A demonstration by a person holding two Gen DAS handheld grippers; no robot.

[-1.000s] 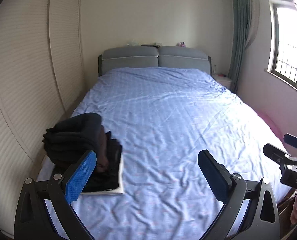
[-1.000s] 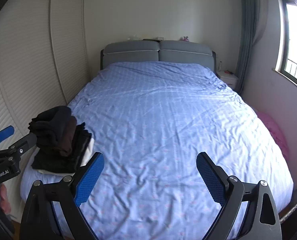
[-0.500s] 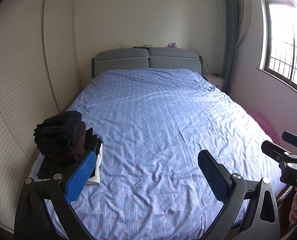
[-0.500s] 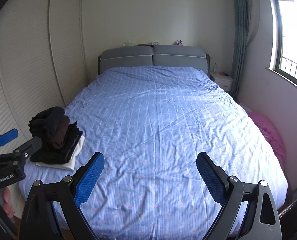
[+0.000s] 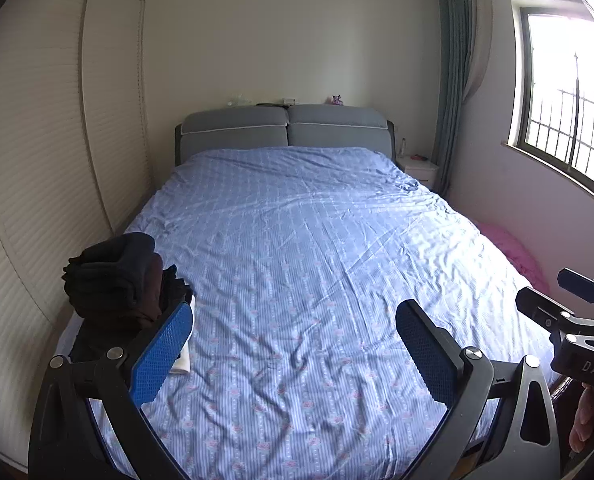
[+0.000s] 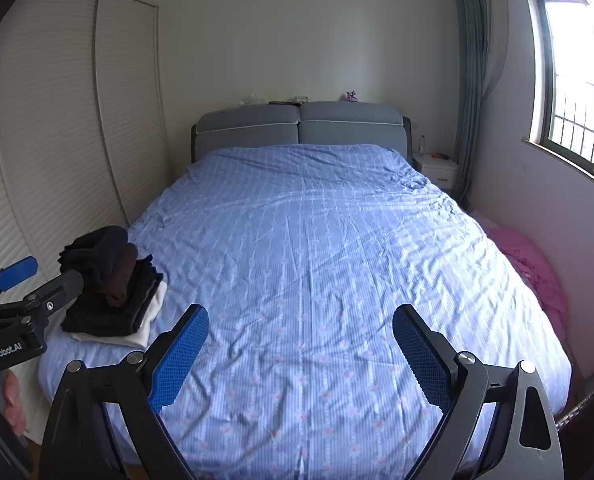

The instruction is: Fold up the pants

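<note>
We see the left gripper (image 5: 295,346) and right gripper (image 6: 301,350) spread wide, holding nothing. At near left, a stack of dark folded garments (image 6: 111,284) rests on the blue patterned bedsheet (image 6: 317,260), partly hidden.

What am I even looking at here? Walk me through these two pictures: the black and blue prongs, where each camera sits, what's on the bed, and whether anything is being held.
There is no robot. A person holds a hand-held two-finger gripper in each hand, and each gripper carries a wide-angle camera that looks forward along its own fingers.

In the left wrist view the prongs at the bottom are the left gripper, with blue pads. The black tool at the right edge is the right gripper seen from the side.

The right wrist view shows the right gripper the same way, with the left one at the left edge.

Both are wide open and hold nothing.

Ahead lies a bed with a blue patterned sheet. On its near left corner sits a stack of folded dark clothes, resting on a white folded piece. Something pink lies beside the bed under the window.
</note>
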